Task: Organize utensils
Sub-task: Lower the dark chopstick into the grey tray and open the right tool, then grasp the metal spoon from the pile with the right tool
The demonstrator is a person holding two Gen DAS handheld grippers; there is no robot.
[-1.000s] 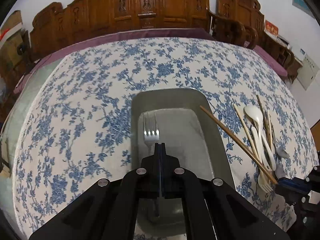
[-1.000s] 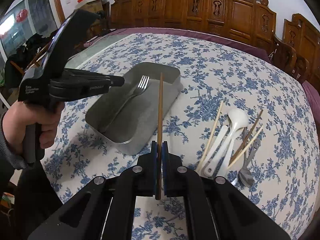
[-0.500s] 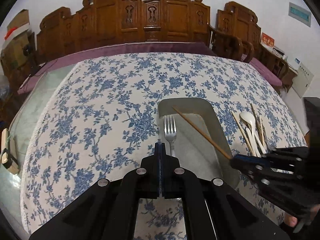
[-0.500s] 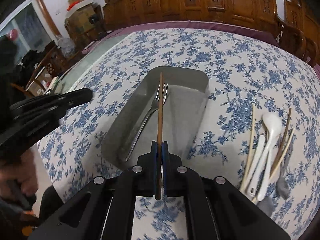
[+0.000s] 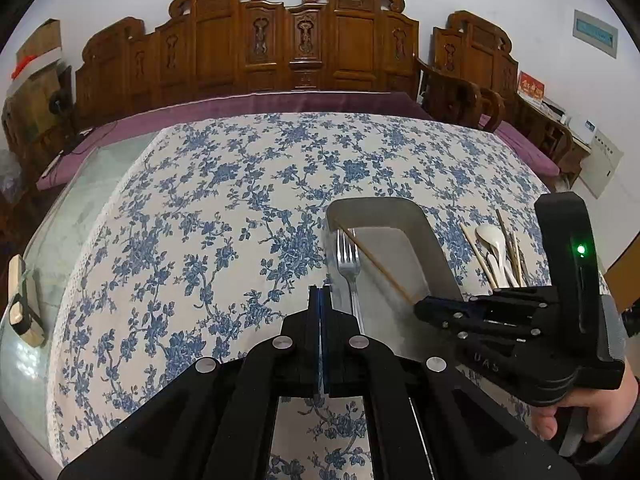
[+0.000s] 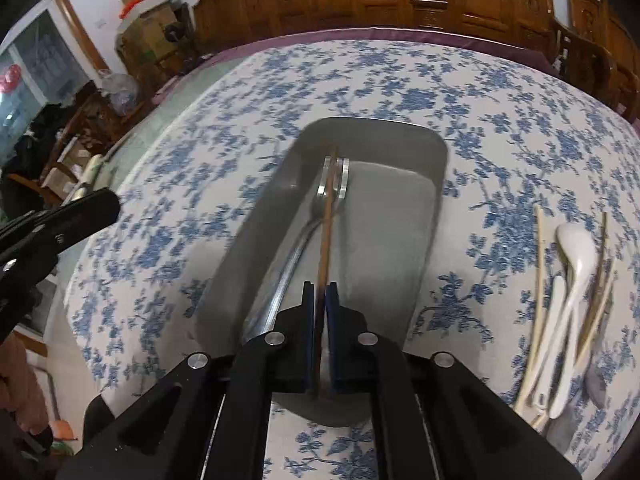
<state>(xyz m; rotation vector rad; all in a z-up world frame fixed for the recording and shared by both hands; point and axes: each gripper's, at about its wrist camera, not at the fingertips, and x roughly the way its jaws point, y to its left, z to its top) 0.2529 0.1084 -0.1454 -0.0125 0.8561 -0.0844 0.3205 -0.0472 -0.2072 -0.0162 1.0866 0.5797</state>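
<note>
A thin brown wooden chopstick (image 6: 325, 236) runs between the pads of the right claw (image 6: 320, 300), whose jaws have just been opening slightly around it. It slants over the steel fork (image 6: 316, 208) inside the grey metal tray (image 6: 416, 280) on the table (image 5: 224, 216). The left claw (image 5: 320, 300) is pressed together, empty.

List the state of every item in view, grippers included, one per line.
Left gripper: shut, empty, above the tablecloth.
Right gripper: jaws just opening, chopstick between them.
Chopstick: slanting into the tray, over the fork.
Fork: lying in the tray.
Metal tray: on the tablecloth, holding the fork.
White spoon: on the tablecloth, outside the tray.
Loose chopsticks: beside the spoon.
</note>
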